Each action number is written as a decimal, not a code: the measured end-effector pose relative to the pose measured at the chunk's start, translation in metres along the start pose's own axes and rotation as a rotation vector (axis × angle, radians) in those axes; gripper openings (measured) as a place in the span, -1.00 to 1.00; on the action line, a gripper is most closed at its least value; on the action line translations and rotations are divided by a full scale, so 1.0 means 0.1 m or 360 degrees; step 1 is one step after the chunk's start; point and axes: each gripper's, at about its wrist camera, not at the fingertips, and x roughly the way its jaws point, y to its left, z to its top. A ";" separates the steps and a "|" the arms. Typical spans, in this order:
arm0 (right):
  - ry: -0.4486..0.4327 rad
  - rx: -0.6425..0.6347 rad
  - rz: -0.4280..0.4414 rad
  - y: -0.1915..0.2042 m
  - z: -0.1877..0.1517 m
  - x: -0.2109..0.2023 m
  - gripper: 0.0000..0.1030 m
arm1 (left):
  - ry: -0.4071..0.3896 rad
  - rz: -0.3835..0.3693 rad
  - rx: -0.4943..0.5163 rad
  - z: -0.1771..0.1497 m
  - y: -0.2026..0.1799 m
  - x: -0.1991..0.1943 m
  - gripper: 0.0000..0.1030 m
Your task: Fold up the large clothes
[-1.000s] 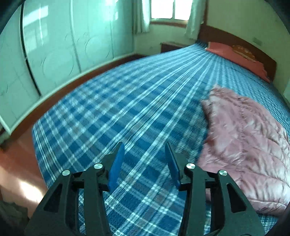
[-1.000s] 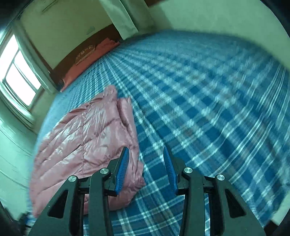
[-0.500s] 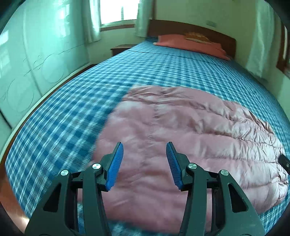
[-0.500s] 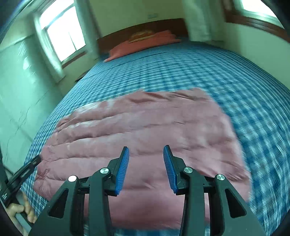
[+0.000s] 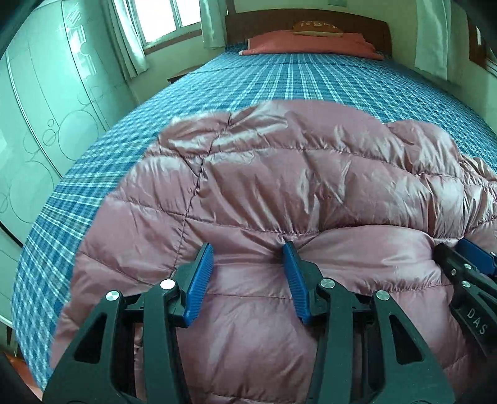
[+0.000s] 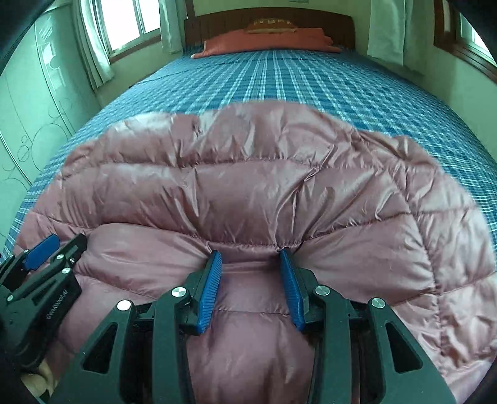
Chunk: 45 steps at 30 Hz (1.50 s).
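Note:
A large pink quilted down jacket (image 5: 279,174) lies spread on the blue plaid bed (image 5: 310,77); it also fills the right wrist view (image 6: 248,174). My left gripper (image 5: 248,253) is open, its blue fingertips pressed against the jacket's near puffy edge, fabric bulging between them. My right gripper (image 6: 251,258) is open in the same way on the near edge, further right. Each gripper shows at the side of the other's view: the right one (image 5: 466,264) and the left one (image 6: 46,248).
A red pillow (image 5: 310,45) lies at the wooden headboard (image 6: 270,21). Pale green wardrobe doors (image 5: 40,118) stand along the left side. Curtained windows (image 6: 124,28) are at the back left and right. The bed sheet stretches beyond the jacket.
Both grippers swung from the sides of the bed to face the headboard, then came down close onto the jacket's near edge, where their tips now touch the fabric.

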 end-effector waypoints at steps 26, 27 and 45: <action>-0.0002 0.0013 -0.0006 0.09 0.35 0.35 -0.23 | 0.0012 -0.0037 0.0021 0.31 -0.22 0.26 -0.24; -0.0005 0.0012 -0.0009 0.09 0.34 0.35 -0.23 | 0.0009 -0.0037 0.0020 0.31 -0.22 0.26 -0.24; -0.0046 -0.0104 -0.0193 0.23 0.10 0.22 -0.22 | -0.0013 -0.0050 0.0001 0.29 -0.23 0.26 -0.23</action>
